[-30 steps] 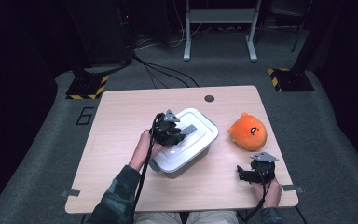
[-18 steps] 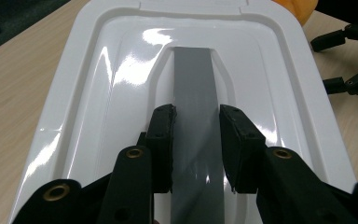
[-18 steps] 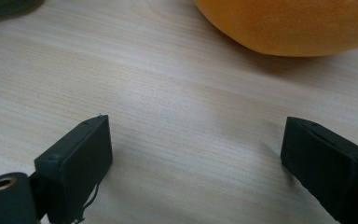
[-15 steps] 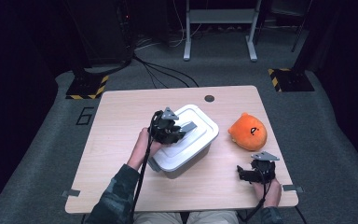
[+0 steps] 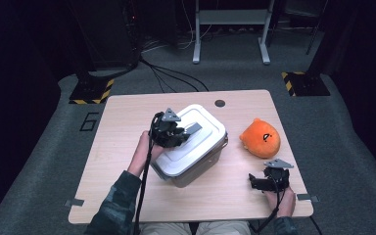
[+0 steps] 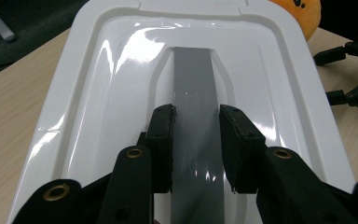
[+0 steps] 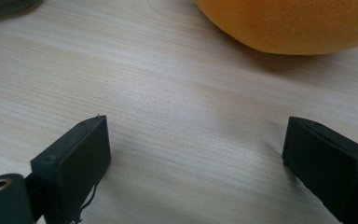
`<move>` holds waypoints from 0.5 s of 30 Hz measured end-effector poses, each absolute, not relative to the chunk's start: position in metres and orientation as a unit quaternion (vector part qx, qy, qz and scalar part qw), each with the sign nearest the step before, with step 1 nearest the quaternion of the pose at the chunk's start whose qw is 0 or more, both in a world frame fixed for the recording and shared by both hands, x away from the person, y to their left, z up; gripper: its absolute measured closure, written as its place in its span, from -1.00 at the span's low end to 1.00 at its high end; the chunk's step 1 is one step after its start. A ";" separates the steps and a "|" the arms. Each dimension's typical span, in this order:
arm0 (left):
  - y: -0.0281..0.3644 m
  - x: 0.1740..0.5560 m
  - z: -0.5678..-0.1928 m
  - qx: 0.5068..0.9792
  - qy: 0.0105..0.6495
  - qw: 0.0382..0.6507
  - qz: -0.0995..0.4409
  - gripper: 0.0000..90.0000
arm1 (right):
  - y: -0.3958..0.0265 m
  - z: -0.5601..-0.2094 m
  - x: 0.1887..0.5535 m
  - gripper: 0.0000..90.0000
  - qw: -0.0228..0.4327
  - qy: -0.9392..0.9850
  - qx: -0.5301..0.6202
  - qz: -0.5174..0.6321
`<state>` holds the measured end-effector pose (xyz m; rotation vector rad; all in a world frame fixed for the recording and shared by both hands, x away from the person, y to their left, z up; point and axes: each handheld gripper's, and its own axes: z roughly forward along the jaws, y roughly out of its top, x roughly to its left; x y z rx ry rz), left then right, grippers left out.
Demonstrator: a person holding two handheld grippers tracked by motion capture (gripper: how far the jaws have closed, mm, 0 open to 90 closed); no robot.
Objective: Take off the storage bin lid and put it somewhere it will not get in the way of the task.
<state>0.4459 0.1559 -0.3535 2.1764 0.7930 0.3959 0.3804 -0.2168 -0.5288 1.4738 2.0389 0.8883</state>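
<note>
A white plastic box [image 5: 196,155] with a white lid [image 6: 121,70] stands askew at the middle of the wooden table [image 5: 122,117]. A flat grey handle [image 6: 193,79] runs along the lid's top. My left gripper [image 6: 196,119] is shut on that handle, one pad on each side of it; in the high view the left gripper [image 5: 187,134] reaches onto the lid from the left. My right gripper [image 5: 252,182] rests near the table's front right edge, and in its own view the right gripper [image 7: 193,140] is open over bare wood. An orange plush toy [image 5: 259,138] lies just beyond it.
A small dark round hole [image 5: 220,103] sits in the tabletop at the back. Beyond the table stand a metal stand [image 5: 230,29] and cables on grey carpet. The plush toy [image 7: 289,23] lies close ahead of the right jaws.
</note>
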 end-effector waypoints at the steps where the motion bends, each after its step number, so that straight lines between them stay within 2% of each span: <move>1: 0.157 0.446 -0.353 0.854 0.312 0.386 0.156 0.48 | -0.217 -0.529 0.380 -0.85 0.234 0.743 0.537 0.323; 15: 0.171 0.447 -0.348 0.846 0.326 0.388 0.165 0.48 | -0.217 -0.529 0.381 -0.85 0.235 0.744 0.536 0.322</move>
